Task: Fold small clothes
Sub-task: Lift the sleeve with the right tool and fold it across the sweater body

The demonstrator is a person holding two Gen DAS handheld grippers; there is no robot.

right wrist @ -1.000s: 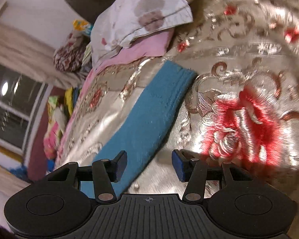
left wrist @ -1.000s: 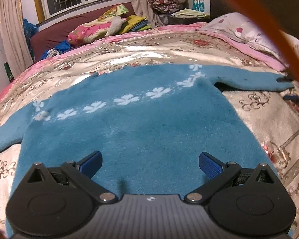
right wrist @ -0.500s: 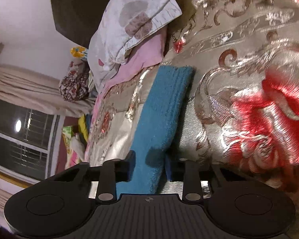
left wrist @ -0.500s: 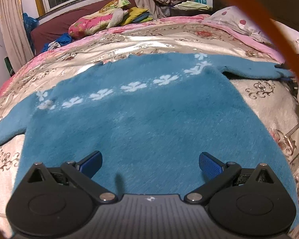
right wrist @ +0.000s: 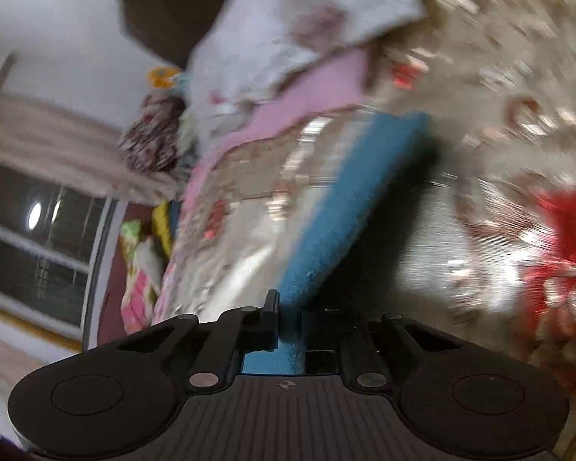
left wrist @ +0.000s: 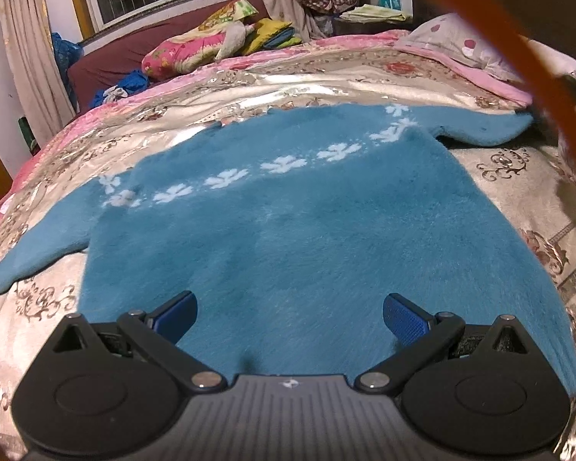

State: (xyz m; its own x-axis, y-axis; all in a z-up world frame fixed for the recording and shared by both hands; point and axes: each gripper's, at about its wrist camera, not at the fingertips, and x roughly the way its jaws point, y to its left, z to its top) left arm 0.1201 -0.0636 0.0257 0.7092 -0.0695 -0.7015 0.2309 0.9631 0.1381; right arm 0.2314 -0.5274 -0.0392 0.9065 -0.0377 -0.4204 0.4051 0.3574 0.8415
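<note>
Sleeve (right wrist: 349,199) clamped in your right gripper (right wrist: 290,330) (left gripper (left wrist: 290,313) gapes, empty); yank hard and the sweater (left wrist: 307,238) drags askew.

The left gripper (left wrist: 290,317) has a ribbed dark-grey body with a small white mark at lower centre, two round black discs, silver pivot screws and blue ridged finger pads (left wrist: 405,320). The right gripper (right wrist: 290,324) shares that build.

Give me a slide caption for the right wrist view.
Right gripper shut on the blue sleeve above the bedspread.
</note>
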